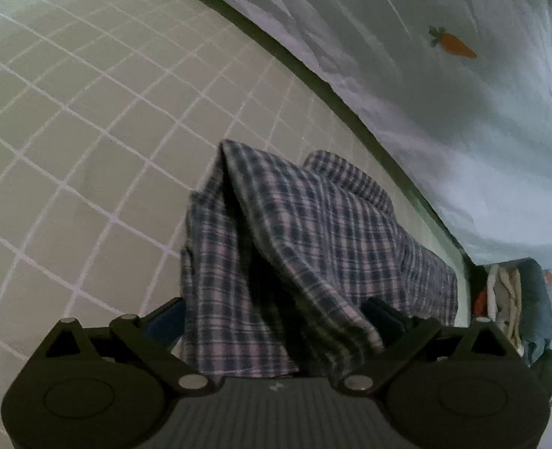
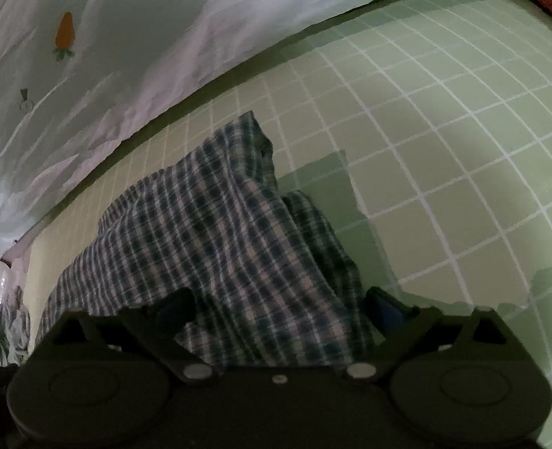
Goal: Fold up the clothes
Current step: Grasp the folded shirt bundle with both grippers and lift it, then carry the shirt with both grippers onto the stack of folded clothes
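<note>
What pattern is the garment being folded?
The garment is a blue-and-white plaid check, clearest in the right wrist view.

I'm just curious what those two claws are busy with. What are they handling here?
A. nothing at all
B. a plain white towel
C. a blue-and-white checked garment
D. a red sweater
C: the checked garment rises bunched between the fingers of the left gripper and the right gripper, over the green grid mat.

Both wrist cameras look forward and down from very close over the plaid garment (image 1: 298,247). They share it, the green grid mat (image 2: 444,157), and probably the same carrot-print sheet (image 1: 455,112) behind.
</note>
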`<state>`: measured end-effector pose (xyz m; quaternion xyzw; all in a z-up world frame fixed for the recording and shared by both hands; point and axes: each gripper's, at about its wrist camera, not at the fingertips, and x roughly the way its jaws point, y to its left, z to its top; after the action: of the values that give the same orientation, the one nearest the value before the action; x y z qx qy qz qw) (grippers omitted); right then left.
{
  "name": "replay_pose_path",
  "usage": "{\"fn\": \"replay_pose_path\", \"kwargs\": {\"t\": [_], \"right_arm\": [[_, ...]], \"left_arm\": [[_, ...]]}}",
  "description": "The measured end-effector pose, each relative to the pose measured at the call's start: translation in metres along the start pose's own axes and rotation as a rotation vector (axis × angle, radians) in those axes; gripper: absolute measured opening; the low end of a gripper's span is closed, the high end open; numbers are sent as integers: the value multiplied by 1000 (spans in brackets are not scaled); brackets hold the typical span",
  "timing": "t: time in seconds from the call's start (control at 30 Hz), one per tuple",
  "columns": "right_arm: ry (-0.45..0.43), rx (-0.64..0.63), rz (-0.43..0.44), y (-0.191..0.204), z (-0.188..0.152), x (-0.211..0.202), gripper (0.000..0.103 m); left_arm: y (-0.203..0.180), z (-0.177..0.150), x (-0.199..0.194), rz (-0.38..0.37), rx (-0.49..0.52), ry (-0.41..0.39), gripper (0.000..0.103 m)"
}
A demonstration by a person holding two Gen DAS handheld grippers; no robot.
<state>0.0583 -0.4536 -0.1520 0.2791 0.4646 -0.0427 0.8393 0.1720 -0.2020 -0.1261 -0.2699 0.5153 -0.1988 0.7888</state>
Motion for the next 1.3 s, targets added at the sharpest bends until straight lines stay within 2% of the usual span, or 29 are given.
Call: {"fn": "replay_pose_path", "kwargs": {"t": [0.17, 0.27, 0.33, 0.4, 0.43, 0.47, 0.5, 0.57, 0.63, 0.73, 0.97, 1.3], "right_arm": [[3, -48, -3, 11, 1, 7, 102], [12, -91, -3, 21, 1, 13, 102], [29, -122, 6, 30, 0, 17, 100], [41, -137, 15, 40, -4, 18, 93], [45, -140, 19, 45, -6, 19, 86], [49, -143, 24, 50, -8, 19, 74], [53, -150, 27, 54, -11, 18, 66], [64, -173, 32, 60, -18, 14, 47], [75, -195, 36, 66, -26, 10, 37], [91, -229, 43, 75, -37, 3, 29], [83, -218, 41, 71, -63, -31, 24], [-35, -84, 26, 13, -88, -101, 23]], "left_arm": [[-3, 6, 6, -21, 28, 16, 101], [-4, 7, 9, -59, 35, 43, 101], [-2, 6, 14, -111, 7, 79, 99], [0, 1, 19, -175, -38, 123, 95], [1, -3, 22, -208, -58, 145, 92], [0, -8, 24, -220, -60, 160, 85], [0, -13, 26, -227, -60, 175, 81], [-2, -22, 28, -236, -54, 197, 65], [-5, -29, 26, -233, -46, 211, 58], [-10, -38, 21, -231, -25, 230, 48], [-33, -58, 8, -236, 64, 268, 43], [-95, -99, 6, -286, 244, 323, 42]]}}
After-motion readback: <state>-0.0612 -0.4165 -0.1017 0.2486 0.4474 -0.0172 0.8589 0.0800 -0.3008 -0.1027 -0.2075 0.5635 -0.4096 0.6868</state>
